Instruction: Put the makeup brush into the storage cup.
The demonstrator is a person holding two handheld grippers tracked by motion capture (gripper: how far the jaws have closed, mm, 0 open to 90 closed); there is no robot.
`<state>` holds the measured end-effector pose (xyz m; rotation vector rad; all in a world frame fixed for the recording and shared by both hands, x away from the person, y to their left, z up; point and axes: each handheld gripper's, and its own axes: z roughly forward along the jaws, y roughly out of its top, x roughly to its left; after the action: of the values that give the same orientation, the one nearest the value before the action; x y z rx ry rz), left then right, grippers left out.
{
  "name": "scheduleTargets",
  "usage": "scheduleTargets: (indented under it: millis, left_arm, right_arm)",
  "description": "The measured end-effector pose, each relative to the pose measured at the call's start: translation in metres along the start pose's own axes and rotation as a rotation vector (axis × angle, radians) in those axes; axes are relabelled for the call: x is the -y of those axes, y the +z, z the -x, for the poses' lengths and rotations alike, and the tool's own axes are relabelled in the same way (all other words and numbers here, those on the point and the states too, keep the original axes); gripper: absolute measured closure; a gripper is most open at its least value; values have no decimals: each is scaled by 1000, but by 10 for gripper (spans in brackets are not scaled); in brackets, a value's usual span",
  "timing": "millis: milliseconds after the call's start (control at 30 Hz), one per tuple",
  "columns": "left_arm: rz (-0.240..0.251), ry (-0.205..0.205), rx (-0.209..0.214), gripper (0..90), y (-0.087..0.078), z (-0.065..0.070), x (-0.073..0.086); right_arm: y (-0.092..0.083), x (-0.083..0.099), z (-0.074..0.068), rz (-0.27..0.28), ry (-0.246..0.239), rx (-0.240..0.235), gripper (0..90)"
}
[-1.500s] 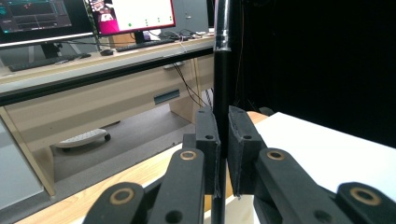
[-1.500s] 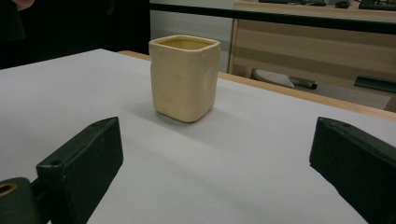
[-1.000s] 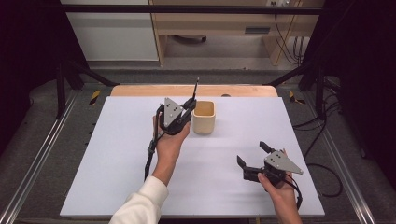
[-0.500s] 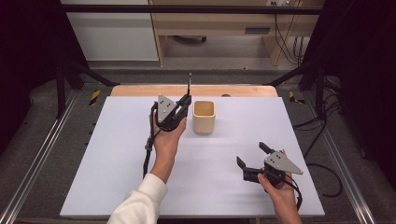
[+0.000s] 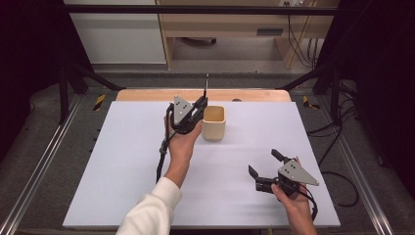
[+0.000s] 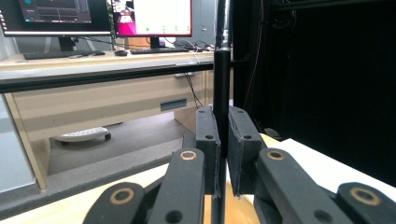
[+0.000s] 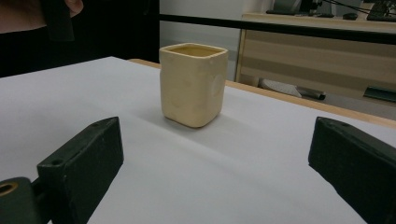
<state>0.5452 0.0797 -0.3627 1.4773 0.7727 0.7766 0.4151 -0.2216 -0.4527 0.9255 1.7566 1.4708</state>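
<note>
A pale yellow square cup point(image 5: 214, 122) stands upright on the white table top point(image 5: 122, 161), a little behind the middle. Just left of it, my left gripper point(image 5: 199, 105) points up and away, shut on a thin black pen point(image 5: 206, 85) that rises nearly vertical above the jaws. In the left gripper view the pen point(image 6: 222, 70) is pinched between the two pads of the gripper point(image 6: 223, 135). My right gripper point(image 5: 264, 163) lies low at the front right, open with nothing in it, facing the cup point(image 7: 193, 84) from a distance between its spread jaws point(image 7: 217, 149).
A strip of bare wood point(image 5: 147, 94) runs along the table's far edge. Metal rails point(image 5: 41, 166) flank both sides, with dark frame poles point(image 5: 337, 83) at the back corners. Beyond stands a desk point(image 6: 93, 88) with monitors point(image 6: 149, 16). Cables point(image 5: 337, 176) trail off the right edge.
The left gripper shifted slightly left, then back toward the cup, and the pen now stands more upright than a second ago. The right gripper has not moved.
</note>
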Motion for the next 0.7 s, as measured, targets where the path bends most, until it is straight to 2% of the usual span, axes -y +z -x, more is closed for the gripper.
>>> scheduleTargets:
  millis: [233, 600, 700]
  left_arm:
    - [4, -10, 7, 839, 9, 2, 3]
    - [-8, -34, 4, 839, 17, 1, 17]
    - [-7, -28, 4, 839, 19, 3, 19]
  right_arm:
    - [0, 1, 2, -6, 1, 6, 38]
    - [1, 2, 2, -12, 0, 0, 40]
    - [2, 3, 1, -16, 5, -3, 40]
